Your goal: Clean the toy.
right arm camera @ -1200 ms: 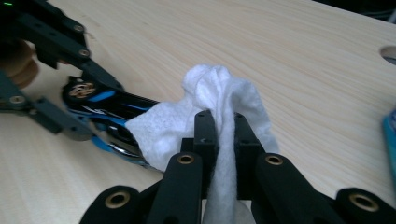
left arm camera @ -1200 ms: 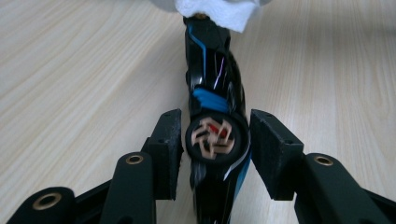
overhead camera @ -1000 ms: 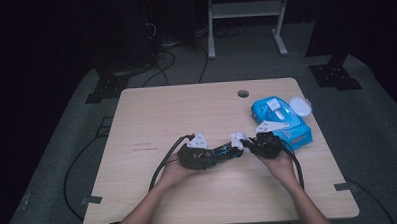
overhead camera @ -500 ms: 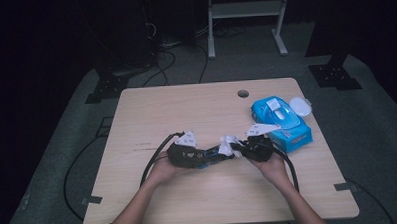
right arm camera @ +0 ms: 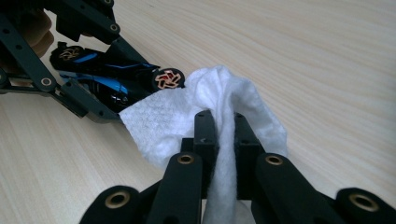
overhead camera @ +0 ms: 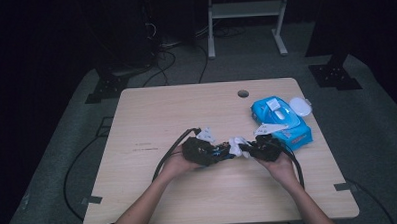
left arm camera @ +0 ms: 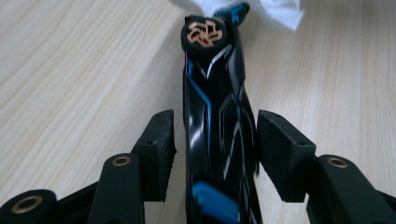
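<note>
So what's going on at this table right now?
A person is cleaning a black and blue toy car with a white wipe. The right gripper is shut on the wipe and holds it against the car's wheel end. The left gripper has just been opening: the car lies between its jaws with gaps on both sides. A blue wipes pack lies on the table behind.

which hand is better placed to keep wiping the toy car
Right. The right hand-held gripper is shut on the white wipe, which already lies against the toy car. The left hand-held gripper has just been opening; the car sits between its pads, untouched.
</note>
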Available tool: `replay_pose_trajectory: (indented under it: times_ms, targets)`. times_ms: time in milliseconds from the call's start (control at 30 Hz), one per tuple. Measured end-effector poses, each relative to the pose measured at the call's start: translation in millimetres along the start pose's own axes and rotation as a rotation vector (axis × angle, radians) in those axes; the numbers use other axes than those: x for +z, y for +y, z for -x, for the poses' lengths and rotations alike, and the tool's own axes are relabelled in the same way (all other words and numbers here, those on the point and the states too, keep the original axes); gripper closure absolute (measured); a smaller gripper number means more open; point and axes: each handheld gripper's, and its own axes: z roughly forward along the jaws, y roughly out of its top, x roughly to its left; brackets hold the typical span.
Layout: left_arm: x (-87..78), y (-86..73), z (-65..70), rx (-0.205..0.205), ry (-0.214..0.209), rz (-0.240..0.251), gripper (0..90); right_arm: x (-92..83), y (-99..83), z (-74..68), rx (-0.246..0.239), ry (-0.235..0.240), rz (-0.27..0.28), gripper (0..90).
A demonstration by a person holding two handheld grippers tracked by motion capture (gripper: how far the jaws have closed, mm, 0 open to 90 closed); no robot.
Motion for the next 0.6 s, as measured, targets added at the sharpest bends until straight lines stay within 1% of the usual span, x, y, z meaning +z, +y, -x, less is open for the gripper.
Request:
replay_pose_trajectory:
  times_ms: [33,100,133,233,300,333,367,400,433,533,600]
  targets:
    - [0.9,3.5,-0.1,0.012,0.004,-0.021,47.5,1.9,-0.8,1.6,0.010,0.005,0.001,83.4]
    - [3.8,8.9,1.0,0.021,0.000,-0.045,48.3,5.1,-1.5,4.0,0.026,0.016,-0.001,83.4]
    - [6.5,12.7,1.5,0.024,-0.001,-0.068,48.4,6.8,-1.7,4.6,0.033,0.022,-0.004,83.4]
    - [12.0,20.3,1.1,0.017,0.001,-0.111,49.9,10.3,-1.7,4.6,0.036,0.028,-0.008,83.5]
    - [14.5,26.0,2.8,0.027,0.002,-0.136,54.5,11.0,-1.7,3.9,0.037,0.034,-0.003,83.5]
    - [14.7,27.6,3.8,0.036,0.000,-0.143,55.2,10.9,-1.4,3.4,0.040,0.044,0.002,83.5]
    - [14.9,28.8,5.4,0.057,0.010,-0.144,56.2,10.7,-1.0,3.0,0.042,0.050,0.004,83.5]
    - [14.2,28.9,6.0,0.072,0.018,-0.139,56.8,10.2,-0.4,2.2,0.036,0.046,0.004,83.5]
    - [12.7,28.0,5.7,0.082,0.020,-0.127,57.2,8.9,-0.2,1.7,0.034,0.049,0.006,83.5]
    - [5.4,24.1,4.3,0.080,0.004,-0.086,57.5,4.4,0.9,0.7,0.041,0.071,0.035,83.5]
    - [-4.1,20.9,6.3,0.094,0.018,-0.042,57.8,-0.2,4.6,-3.2,0.028,0.084,0.061,83.5]
